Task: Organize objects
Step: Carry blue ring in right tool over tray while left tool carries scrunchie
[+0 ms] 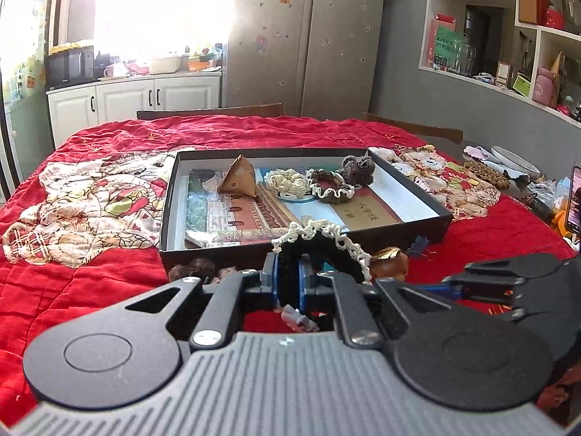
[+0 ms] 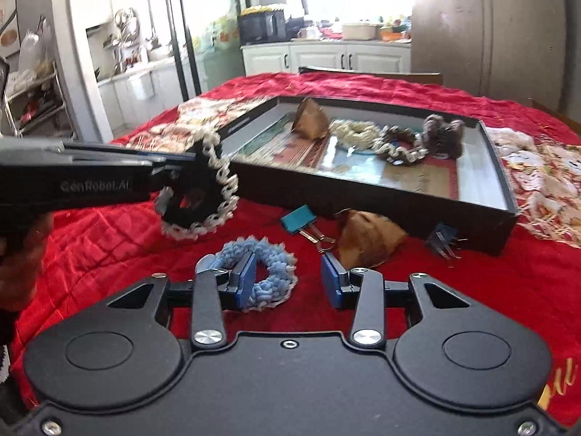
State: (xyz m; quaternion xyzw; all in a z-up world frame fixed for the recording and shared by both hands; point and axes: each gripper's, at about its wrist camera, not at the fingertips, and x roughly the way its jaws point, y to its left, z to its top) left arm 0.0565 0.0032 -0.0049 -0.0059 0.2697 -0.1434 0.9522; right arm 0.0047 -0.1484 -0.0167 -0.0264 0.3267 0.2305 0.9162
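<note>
My left gripper (image 1: 288,272) is shut on a black scrunchie with white lace trim (image 1: 319,243) and holds it in the air just in front of the black shallow box (image 1: 218,254). The right wrist view shows that scrunchie (image 2: 198,196) hanging from the left gripper (image 2: 192,174) to the left of the box (image 2: 363,200). My right gripper (image 2: 288,283) is open low over the red cloth. A light blue scrunchie (image 2: 268,269) lies flat by its left pad (image 2: 245,283). In the box are a brown pyramid pouch (image 1: 239,178), a cream scrunchie (image 1: 285,181) and two brown scrunchies.
On the cloth before the box lie a teal binder clip (image 2: 299,219), a second brown pouch (image 2: 366,239), a dark blue clip (image 2: 445,241) and a fluffy brown scrunchie (image 1: 196,267). A phone (image 1: 575,203) and a plate (image 1: 515,161) sit at the table's right side.
</note>
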